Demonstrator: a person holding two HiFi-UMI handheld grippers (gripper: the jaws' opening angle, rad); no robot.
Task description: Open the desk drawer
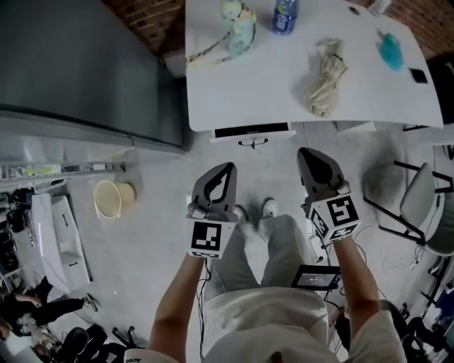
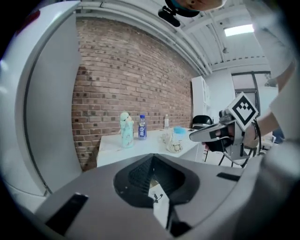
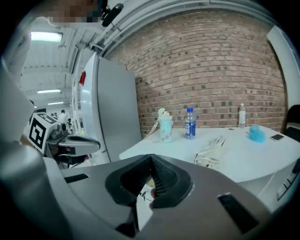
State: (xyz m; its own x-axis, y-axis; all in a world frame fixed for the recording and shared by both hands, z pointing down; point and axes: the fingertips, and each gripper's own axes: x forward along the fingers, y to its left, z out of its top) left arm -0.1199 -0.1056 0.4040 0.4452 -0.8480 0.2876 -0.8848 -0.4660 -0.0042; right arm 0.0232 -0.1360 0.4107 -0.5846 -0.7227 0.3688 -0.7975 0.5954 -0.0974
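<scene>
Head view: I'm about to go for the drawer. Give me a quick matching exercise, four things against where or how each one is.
Things:
1. drawer
2. water bottle
3. beige bundle
4. left gripper

Place or state:
a. lying flat on the desk
b. jaws together, empty, short of the desk
c. under the desk's near edge, untouched
d. upright by the desk's far edge

Pairs: 1-c, 2-d, 3-a, 4-b

The drawer (image 1: 252, 132) shows only its front; the rest sits hidden under the tabletop (image 1: 269, 78). The head view's top edge cuts off the blue-labelled bottle (image 1: 284, 15), its print too small to read. The chair (image 1: 420, 197) runs off the right edge.
</scene>
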